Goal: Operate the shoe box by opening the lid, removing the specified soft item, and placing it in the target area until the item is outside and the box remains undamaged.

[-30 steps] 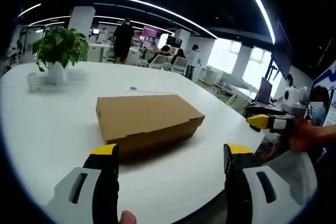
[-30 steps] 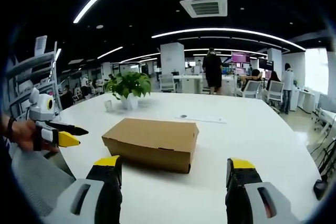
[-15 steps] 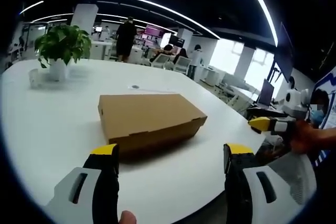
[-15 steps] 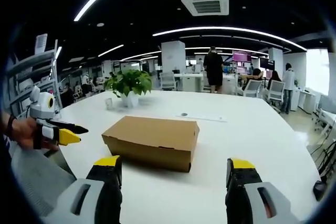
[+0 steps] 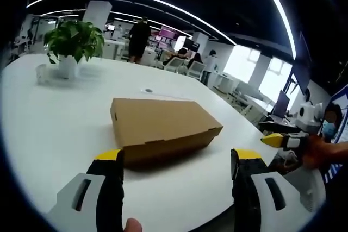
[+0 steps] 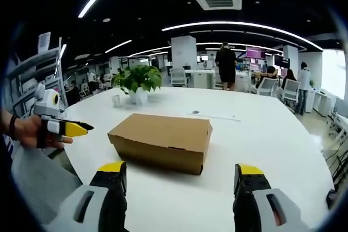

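Since a second ago both cameras have drifted a little nearer the plain brown cardboard shoe box, which looms slightly larger in the two views; the box itself lies where it did, flat on the round white bench, its lid closed. The left gripper, with yellow tips on black-and-white jaws, hangs above the bench edge short of the box, jaws spread wide and holding nothing. The right gripper does likewise on the box's other near side, jaws spread, nothing between them. In the right gripper view the left gripper shows off to the box's left, gripped by a hand; in the left gripper view the right gripper shows to the box's right. Beyond the box stand a leafy green plant in a white pot and a small clear cup just beside it.
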`<state>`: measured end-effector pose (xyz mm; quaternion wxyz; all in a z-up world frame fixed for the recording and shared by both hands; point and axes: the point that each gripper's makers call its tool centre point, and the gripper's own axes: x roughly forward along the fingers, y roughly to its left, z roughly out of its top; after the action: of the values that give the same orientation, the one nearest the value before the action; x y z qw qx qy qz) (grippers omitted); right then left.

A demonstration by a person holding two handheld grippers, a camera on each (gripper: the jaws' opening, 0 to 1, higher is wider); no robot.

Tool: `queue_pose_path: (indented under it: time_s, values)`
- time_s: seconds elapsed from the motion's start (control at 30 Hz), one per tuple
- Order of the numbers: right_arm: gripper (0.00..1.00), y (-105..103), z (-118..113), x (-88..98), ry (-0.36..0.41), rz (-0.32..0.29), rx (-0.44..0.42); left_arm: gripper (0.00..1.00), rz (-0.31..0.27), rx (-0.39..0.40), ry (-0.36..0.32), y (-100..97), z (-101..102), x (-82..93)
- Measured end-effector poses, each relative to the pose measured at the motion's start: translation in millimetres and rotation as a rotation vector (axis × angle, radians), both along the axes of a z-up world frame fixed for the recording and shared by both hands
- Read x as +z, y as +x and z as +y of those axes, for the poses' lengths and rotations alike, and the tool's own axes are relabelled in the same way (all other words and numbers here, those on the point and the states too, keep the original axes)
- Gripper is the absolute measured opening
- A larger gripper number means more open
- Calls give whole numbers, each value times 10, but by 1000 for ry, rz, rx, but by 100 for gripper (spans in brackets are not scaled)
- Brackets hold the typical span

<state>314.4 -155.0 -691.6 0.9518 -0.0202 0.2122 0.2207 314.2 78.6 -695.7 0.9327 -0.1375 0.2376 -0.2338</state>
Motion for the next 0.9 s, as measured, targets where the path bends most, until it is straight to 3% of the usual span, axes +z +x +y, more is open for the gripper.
queue_pose_path:
  time_s: [0.2,0.43,0.73,0.9]
  values:
    - [79,149,69,-137,61,39,-16,83,-15,28,11,216,138,44]
    - [77,435,130,-237,77,55,-12,80,3,64,29,494,327,-98]
    - [74,857,131,-359,114,69,-38,78,40,55,38,784,327,-297]
    - [71,975,133,-485,147,99,-65,77,53,58,27,913,323,-378]
